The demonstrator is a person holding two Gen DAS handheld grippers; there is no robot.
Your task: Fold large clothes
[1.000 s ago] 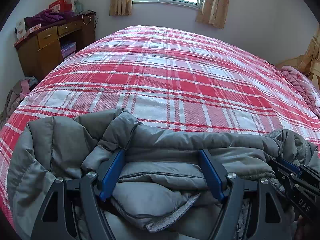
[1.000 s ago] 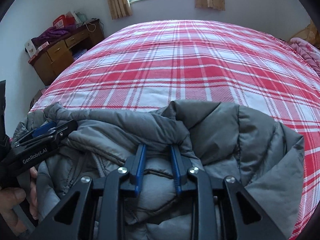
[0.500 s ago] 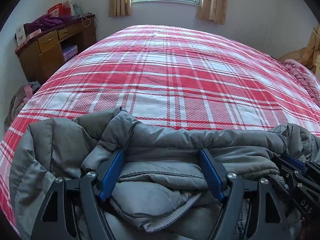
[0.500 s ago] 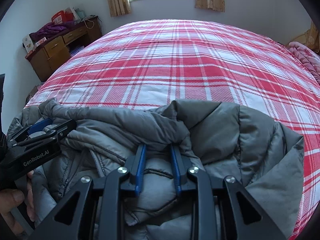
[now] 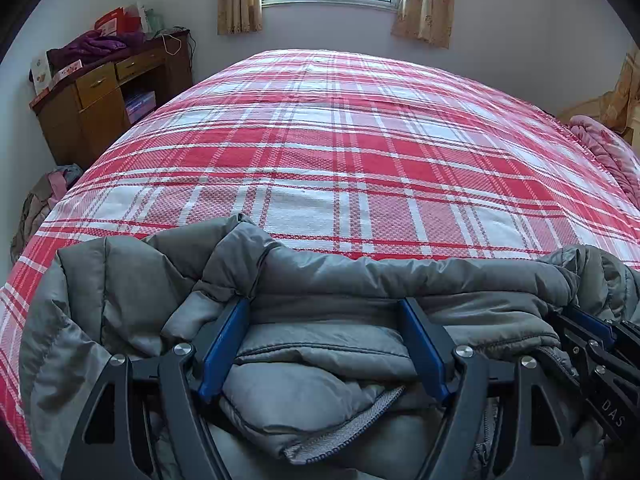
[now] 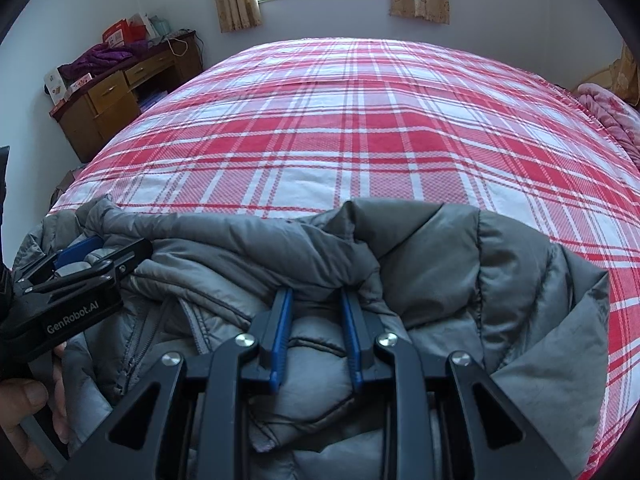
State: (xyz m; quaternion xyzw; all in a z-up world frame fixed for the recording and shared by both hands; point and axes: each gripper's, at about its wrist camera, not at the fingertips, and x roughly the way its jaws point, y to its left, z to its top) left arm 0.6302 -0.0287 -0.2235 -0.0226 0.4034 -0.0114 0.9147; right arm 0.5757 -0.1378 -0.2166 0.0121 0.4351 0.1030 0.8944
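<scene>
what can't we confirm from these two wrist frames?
- Left wrist: whether the left gripper, jaws wide, actually grips the grey jacket; padding hides the contact.
- Right wrist: right gripper pinch depth, buried in folds.
- Both: jacket's near half, cut off by the bottom edge.

Both grippers have black angular frames with triangular cut-outs, round silver screws at the joints, and blue pads inside the fingers: left gripper (image 5: 324, 344), right gripper (image 6: 316, 334). White lettering reads "GenRobot.AI" on the left one, "DAS" on the right. A bare-skinned hand (image 6: 24, 412) shows a thumb
</scene>
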